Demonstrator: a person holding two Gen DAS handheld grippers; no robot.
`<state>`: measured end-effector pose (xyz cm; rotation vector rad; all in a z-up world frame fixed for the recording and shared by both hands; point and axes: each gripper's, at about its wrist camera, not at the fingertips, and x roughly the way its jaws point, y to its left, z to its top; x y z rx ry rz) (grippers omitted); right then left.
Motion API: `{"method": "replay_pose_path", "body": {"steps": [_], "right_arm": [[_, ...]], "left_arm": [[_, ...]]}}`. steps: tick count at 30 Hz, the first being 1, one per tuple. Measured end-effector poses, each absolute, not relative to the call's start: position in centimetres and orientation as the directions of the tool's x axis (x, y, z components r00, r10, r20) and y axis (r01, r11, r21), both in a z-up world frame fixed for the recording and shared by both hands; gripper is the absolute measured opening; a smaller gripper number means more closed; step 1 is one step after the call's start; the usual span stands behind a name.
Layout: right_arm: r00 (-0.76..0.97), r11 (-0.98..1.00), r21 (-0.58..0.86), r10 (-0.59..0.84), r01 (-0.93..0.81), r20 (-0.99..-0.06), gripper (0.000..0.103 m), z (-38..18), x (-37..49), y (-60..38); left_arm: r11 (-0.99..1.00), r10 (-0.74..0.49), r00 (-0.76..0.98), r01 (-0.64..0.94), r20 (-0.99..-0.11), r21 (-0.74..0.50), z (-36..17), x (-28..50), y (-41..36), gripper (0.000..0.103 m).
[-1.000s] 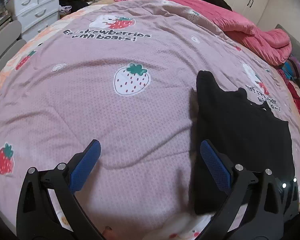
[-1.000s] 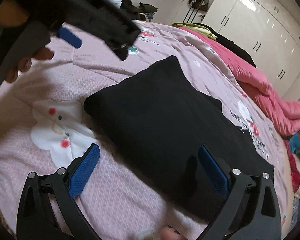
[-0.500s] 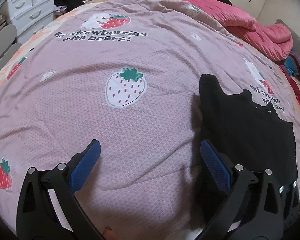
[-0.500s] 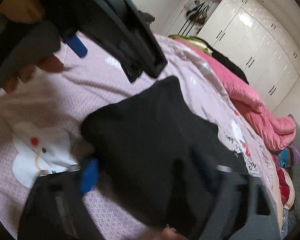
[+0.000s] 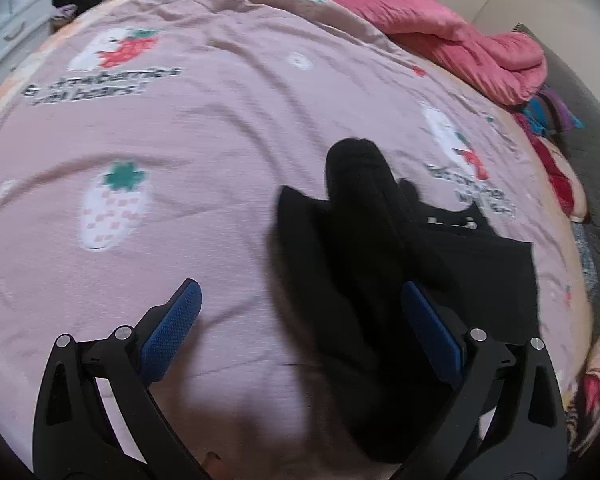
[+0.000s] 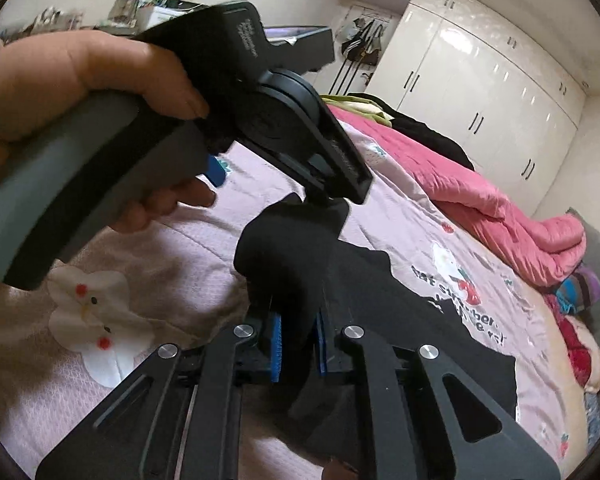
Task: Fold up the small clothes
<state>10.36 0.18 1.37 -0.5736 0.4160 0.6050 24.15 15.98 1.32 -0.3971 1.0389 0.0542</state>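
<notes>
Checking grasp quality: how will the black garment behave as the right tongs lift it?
Likely floppy: the black garment bunches into a soft ridge where the right tongs pinch it. Probably light, since only a thin fold is gripped. The rest may drag across the pink bedspread.

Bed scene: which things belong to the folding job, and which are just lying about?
In the job:
black garment
right gripper, shut on it
left gripper, open

Lying about:
pink quilt
strawberry bedcover
wardrobes
</notes>
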Motion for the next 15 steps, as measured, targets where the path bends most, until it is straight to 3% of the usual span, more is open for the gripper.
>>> {"method": "replay_pose_path", "body": {"steps": [7, 15], "right_arm": [[0.746, 0.665, -0.384, 0.421, -0.641, -0.516, 0.011, 1.2, 9.7, 0.1], [0.726, 0.618, -0.408, 0.437, -0.671, -0.531, 0.012, 0.2, 8.7, 1.5]], "left_arm": [[0.874, -0.203, 0.592, -0.249, -0.78, -0.416, 3.8, 22.9, 16.3, 0.094], [0.873, -0.23, 0.487, -0.279, -0.843, -0.4, 1.3, 23.5, 17.4, 0.094]]}}
